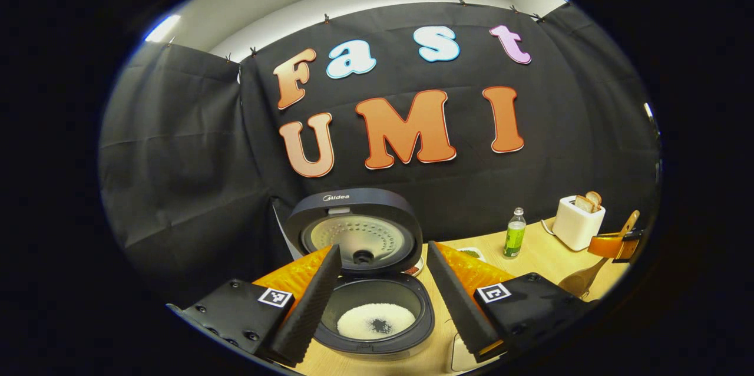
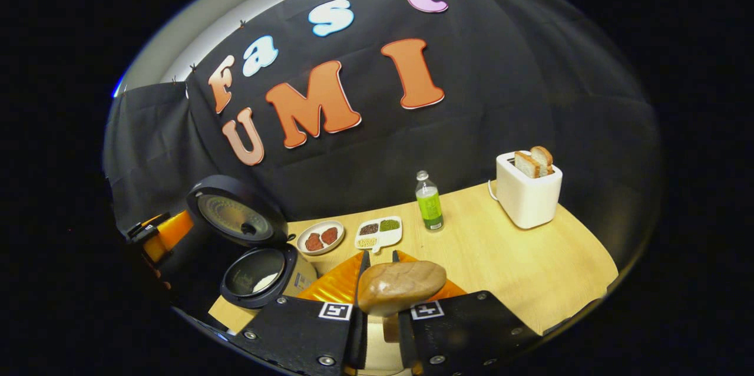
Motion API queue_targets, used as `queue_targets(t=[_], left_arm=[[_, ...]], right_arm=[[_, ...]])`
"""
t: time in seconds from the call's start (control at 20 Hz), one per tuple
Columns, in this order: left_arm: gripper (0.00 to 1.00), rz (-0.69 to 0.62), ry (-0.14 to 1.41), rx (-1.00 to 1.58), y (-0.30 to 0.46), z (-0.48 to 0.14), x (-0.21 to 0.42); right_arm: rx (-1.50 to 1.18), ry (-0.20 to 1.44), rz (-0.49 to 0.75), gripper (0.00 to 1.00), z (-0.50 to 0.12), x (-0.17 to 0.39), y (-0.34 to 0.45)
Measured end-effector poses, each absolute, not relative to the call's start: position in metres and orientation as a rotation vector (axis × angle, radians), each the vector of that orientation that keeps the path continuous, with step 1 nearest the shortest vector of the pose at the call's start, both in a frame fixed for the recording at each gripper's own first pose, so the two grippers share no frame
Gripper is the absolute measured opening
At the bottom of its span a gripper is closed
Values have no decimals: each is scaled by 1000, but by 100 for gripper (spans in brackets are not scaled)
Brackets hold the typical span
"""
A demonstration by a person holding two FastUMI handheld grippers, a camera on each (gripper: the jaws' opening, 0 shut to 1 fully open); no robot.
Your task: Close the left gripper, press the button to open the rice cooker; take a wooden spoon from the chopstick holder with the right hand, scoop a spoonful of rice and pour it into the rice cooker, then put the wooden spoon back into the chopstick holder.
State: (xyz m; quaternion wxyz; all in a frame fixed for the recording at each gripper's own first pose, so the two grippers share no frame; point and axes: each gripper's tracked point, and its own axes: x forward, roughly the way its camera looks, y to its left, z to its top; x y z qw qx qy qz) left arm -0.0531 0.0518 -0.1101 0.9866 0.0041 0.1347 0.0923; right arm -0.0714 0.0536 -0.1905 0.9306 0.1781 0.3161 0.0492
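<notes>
The dark rice cooker (image 1: 412,317) stands open with its lid (image 1: 359,228) tipped up and back, and white rice (image 1: 377,322) lies in its pot. My left gripper (image 1: 384,251) is open right above it, one finger on each side of the pot. My right gripper (image 2: 380,256) is shut on the handle of the wooden spoon (image 2: 400,286), whose bowl sticks up between the fingers over the table. The left gripper view has that gripper (image 1: 618,243) at the far right with the spoon (image 1: 583,282) hanging down. The cooker (image 2: 253,270) sits to the left in the right gripper view.
On the wooden table (image 2: 530,264) are a white toaster (image 2: 527,196) with bread slices, a green bottle (image 2: 430,202), a plate (image 2: 321,237) with red pieces and a divided dish (image 2: 380,231) of grains. A white object (image 1: 465,355) lies by the cooker's right side.
</notes>
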Motion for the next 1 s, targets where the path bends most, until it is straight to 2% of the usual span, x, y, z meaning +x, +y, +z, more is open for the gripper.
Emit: queue_targets(t=[0.1, 0.15, 0.3, 0.35, 0.5, 0.55, 0.7, 0.75, 0.85, 0.9, 0.95, 1.0], left_arm=[[98, 183, 276, 4, 59, -113, -53], [100, 183, 279, 2, 63, -116, -55], [98, 185, 286, -8, 78, -122, -56], [100, 183, 294, -13, 82, -126, -57], [98, 178, 307, -9, 95, -132, -59], [98, 172, 310, -6, 98, -134, -59], [98, 155, 325, 9, 104, -143, -45], [98, 148, 328, 13, 106, -145, -43], [98, 130, 332, 18, 109, -146, -40], [98, 120, 332, 21, 110, -148, -39], [98, 110, 331, 24, 111, -150, -37], [98, 99, 337, 25, 112, -153, -36]], right_arm=[[352, 682, 153, 17, -196, -80, 80], [337, 697, 171, 17, -201, -84, 89], [245, 748, 188, 17, -226, -94, 106], [200, 770, 177, 16, -238, -98, 106], [91, 802, 146, 17, -265, -104, 106], [58, 807, 136, 22, -272, -105, 105], [7, 809, 119, 22, -283, -110, 116], [-11, 806, 112, 17, -286, -111, 119], [-71, 805, 85, 17, -294, -114, 117], [-81, 796, 72, 22, -295, -115, 114], [-78, 781, 59, 22, -297, -115, 115], [-87, 761, 51, 17, -295, -114, 115]])
